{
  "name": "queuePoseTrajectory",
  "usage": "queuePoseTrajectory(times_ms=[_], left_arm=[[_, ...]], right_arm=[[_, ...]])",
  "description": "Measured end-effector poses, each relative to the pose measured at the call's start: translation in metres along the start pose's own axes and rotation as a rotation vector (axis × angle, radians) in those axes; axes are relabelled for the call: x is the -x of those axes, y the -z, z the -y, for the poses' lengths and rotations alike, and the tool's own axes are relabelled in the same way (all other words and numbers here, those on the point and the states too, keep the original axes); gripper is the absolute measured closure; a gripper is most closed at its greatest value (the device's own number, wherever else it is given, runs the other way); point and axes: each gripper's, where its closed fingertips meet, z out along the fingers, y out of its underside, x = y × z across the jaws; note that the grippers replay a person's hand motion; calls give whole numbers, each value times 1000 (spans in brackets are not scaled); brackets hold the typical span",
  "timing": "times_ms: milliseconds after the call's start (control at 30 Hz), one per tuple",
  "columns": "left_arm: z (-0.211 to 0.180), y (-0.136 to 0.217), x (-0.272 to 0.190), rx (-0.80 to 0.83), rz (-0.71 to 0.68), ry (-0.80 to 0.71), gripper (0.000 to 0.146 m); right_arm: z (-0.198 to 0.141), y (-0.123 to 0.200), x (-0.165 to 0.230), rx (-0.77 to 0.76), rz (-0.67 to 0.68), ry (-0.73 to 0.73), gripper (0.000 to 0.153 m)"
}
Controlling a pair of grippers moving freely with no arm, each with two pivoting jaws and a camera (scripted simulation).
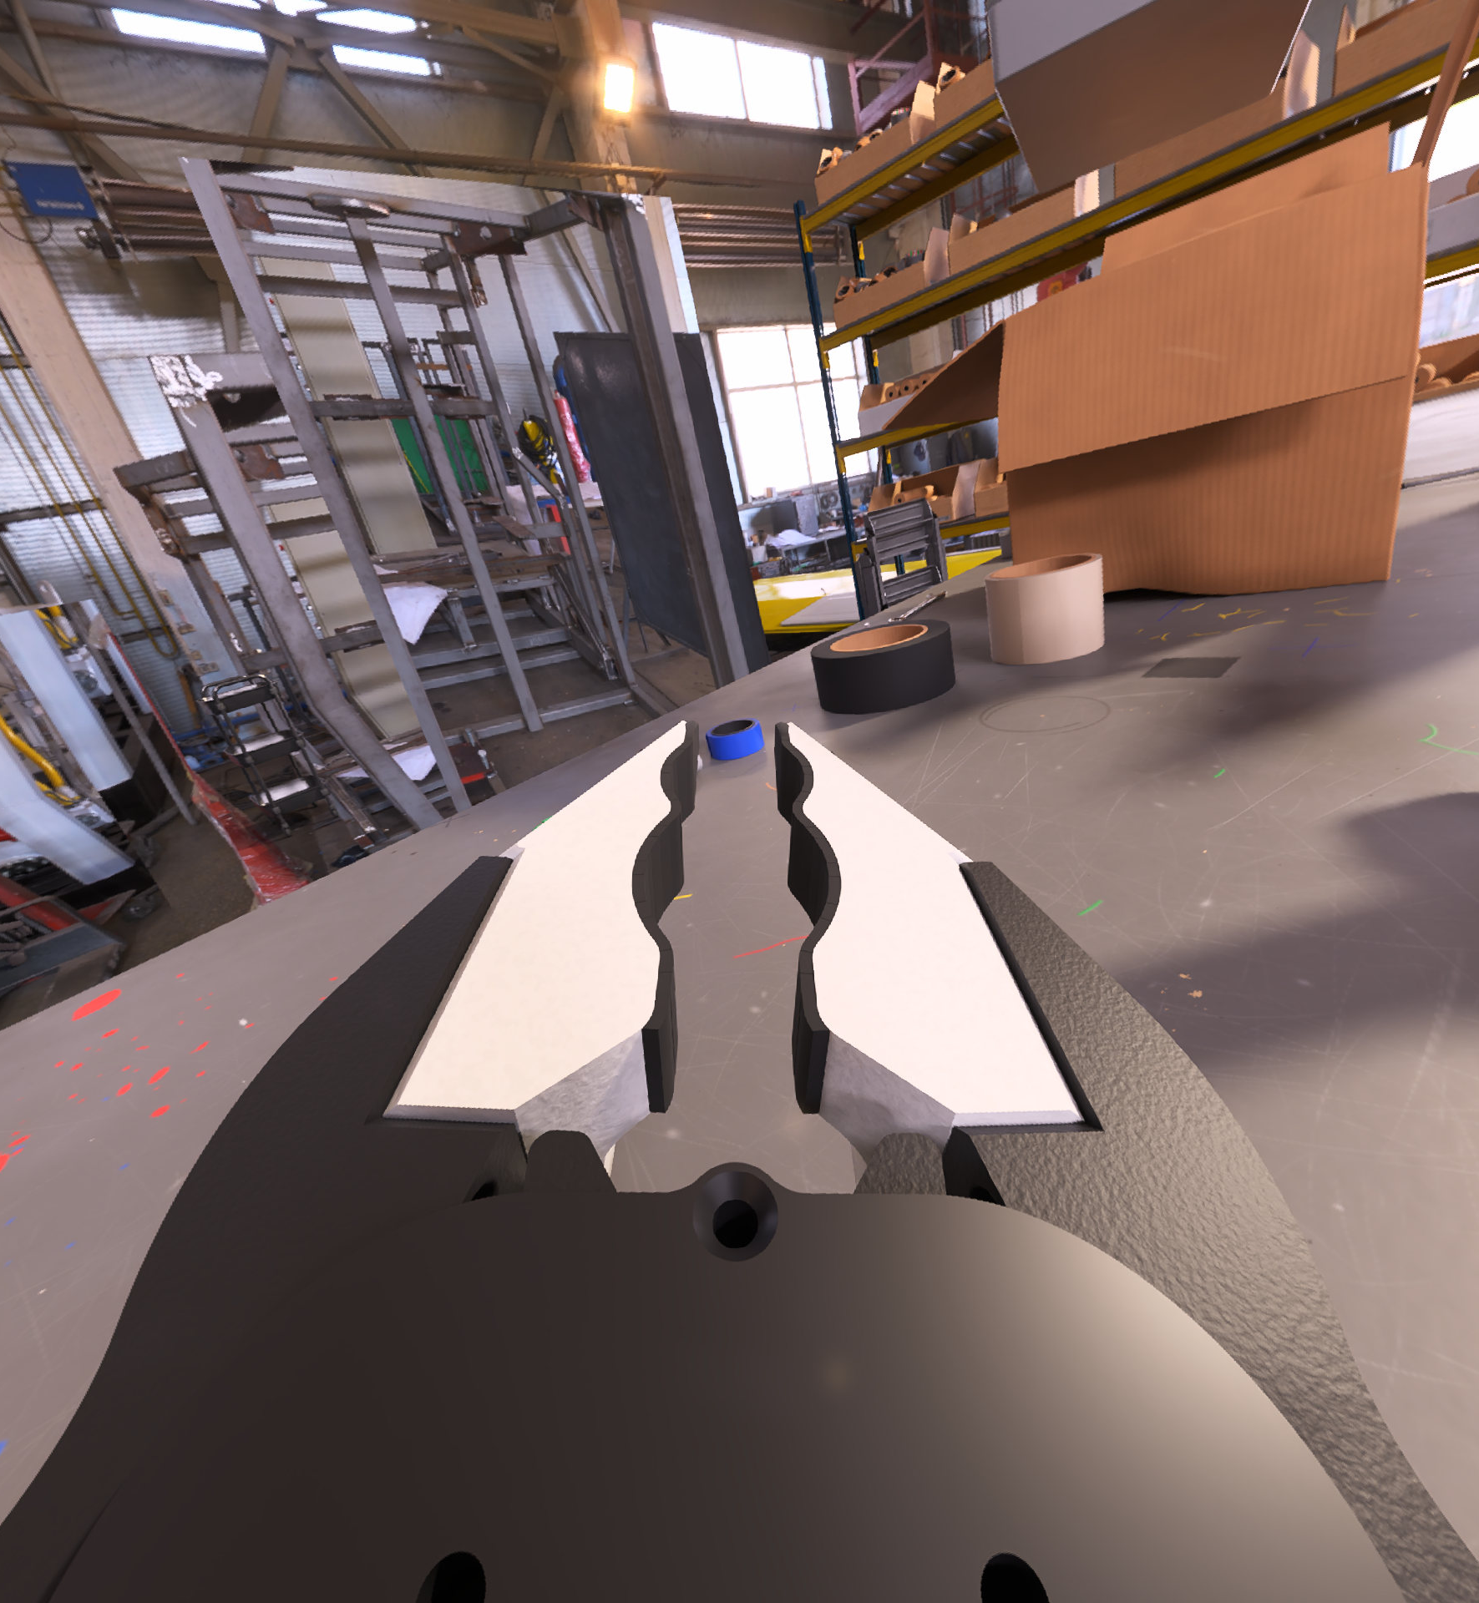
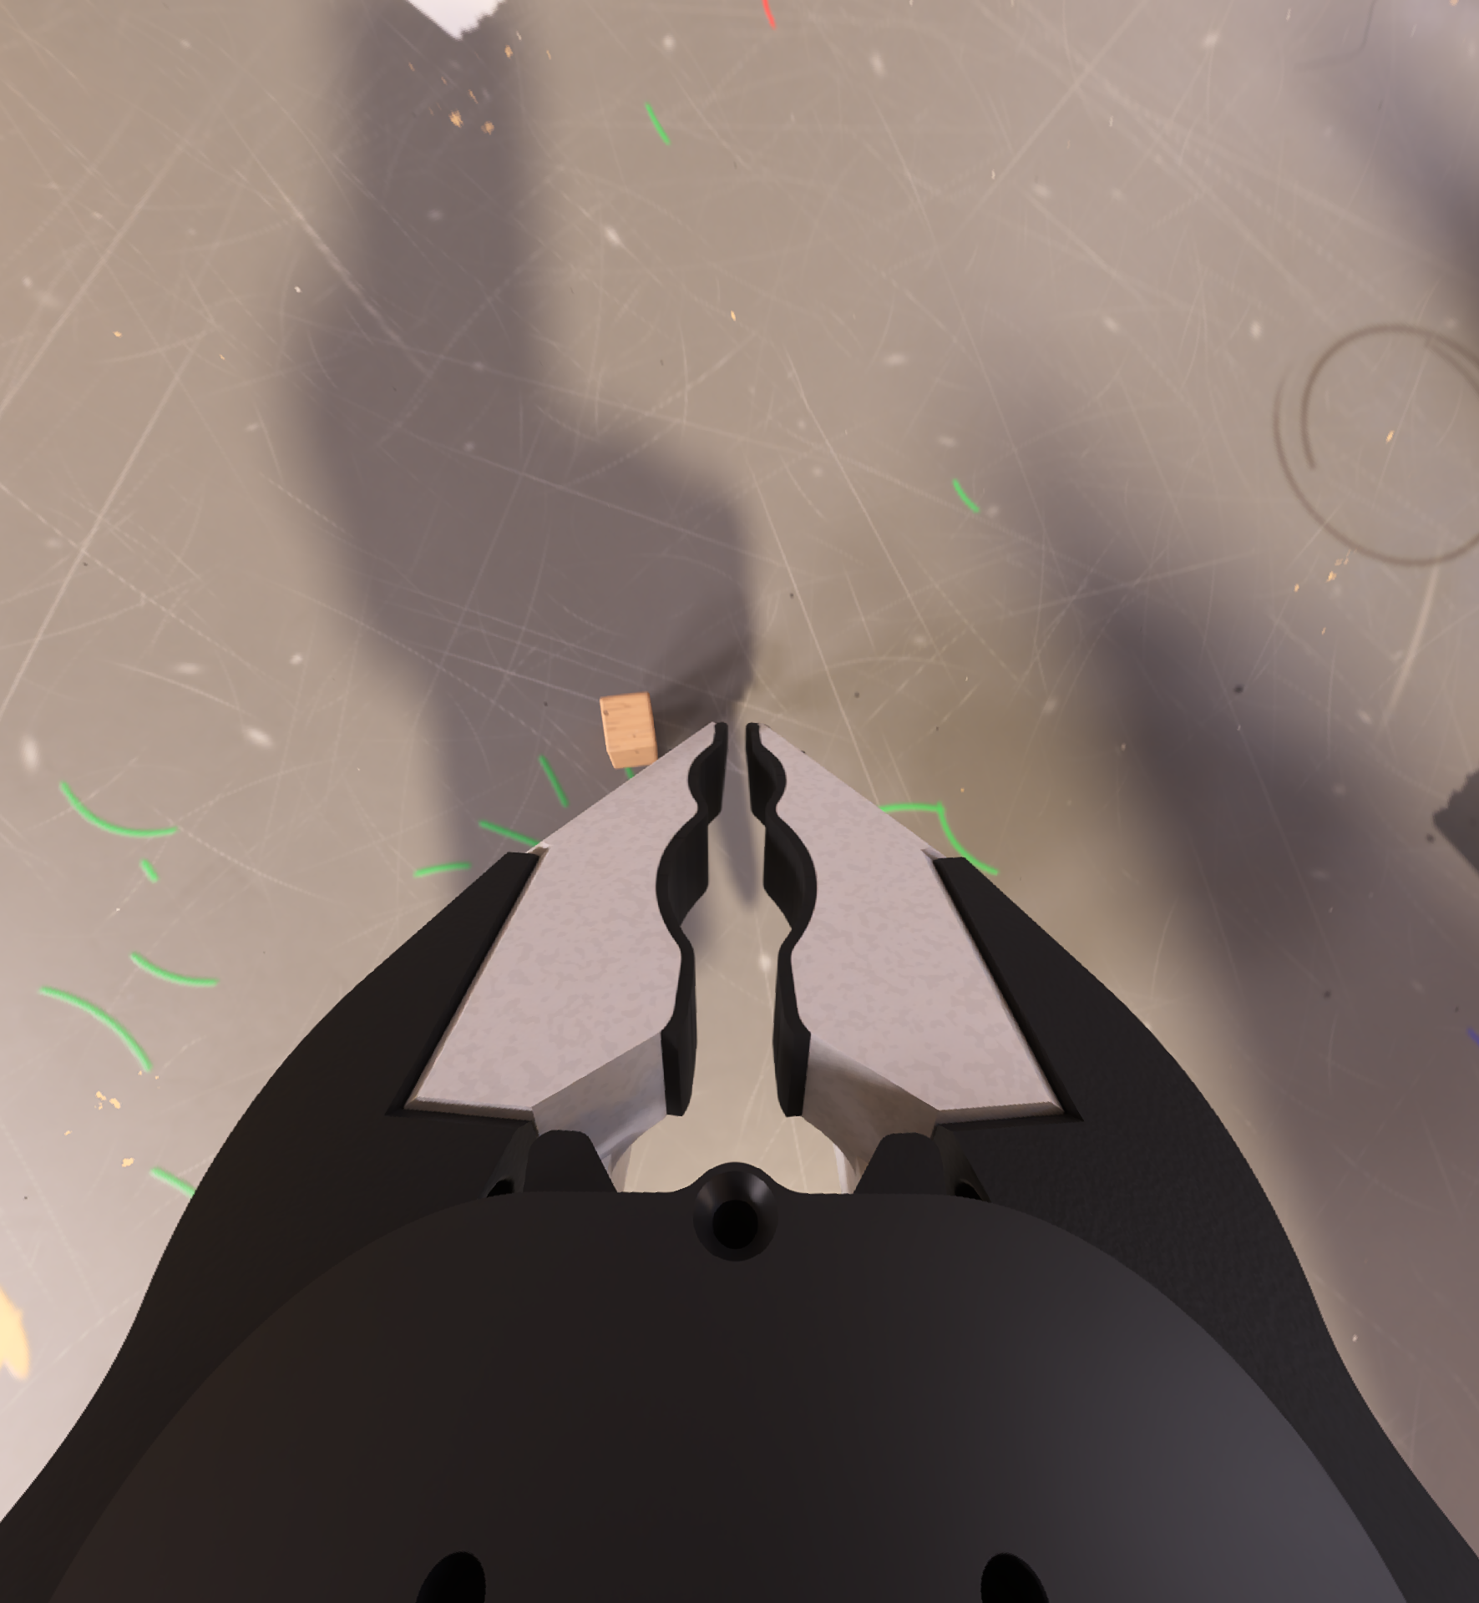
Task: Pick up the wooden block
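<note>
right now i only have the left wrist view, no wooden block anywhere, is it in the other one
Observer: Yes. The wooden block lies on the table, just left of the right gripper tips.
Operator: is it gripped
Observer: No. The right fingers are nearly shut with only a narrow slit, and the block sits outside them.
Operator: anything close to it
Observer: Only green marks and shadows on the tabletop.
</note>
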Motion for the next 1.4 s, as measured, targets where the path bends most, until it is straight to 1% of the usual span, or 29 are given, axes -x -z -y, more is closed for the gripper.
queuePoseTrajectory(times_ms=[33,233,267,333,433,467,533,600,633,733,767,900,967,1000,1033,1100,1167,1233,1300,1367,1400], left_arm=[[0,0,1,5,3,-7,129],[-8,4,8,56,24,-43,129],[-9,5,9,62,34,-45,129],[-10,6,11,67,54,-49,129],[-12,5,10,79,56,-70,129],[-12,4,9,84,52,-76,129],[-14,2,7,91,40,-81,129],[-14,1,6,92,30,-78,129],[-14,1,5,91,28,-77,129],[-14,1,6,90,29,-73,129],[-14,1,6,89,29,-71,129],[-15,1,6,88,22,-61,129],[-15,1,6,88,22,-60,129],[-15,1,6,87,23,-60,129],[-14,1,6,86,24,-59,129],[-14,1,6,85,26,-56,129],[-14,1,7,85,29,-54,129],[-14,2,8,83,35,-50,129],[-14,3,8,79,40,-46,129],[-13,3,9,76,40,-42,129],[-13,3,9,74,40,-41,129]], right_arm=[[3,0,0,-14,1,10,153],[11,4,-1,-77,50,2,153],[10,6,-2,-85,63,8,151],[5,9,-4,-86,82,33,142],[-1,13,-1,-73,87,31,136],[-2,15,4,-88,103,46,136],[-5,16,15,-105,135,149,134],[-6,16,16,-112,101,238,132],[-5,16,18,-126,103,243,131],[3,12,27,-146,168,133,130],[4,10,28,-144,171,108,130],[1,0,25,-100,118,109,130],[-1,-3,25,-81,126,108,131],[0,-4,25,-80,135,101,134],[2,-4,25,-83,142,95,141],[8,-3,22,-85,163,72,142],[13,0,18,-73,228,34,142],[14,3,12,-10,339,-25,142],[10,9,10,145,521,-141,142],[5,20,11,352,768,-279,142],[2,24,8,435,851,-318,142]])
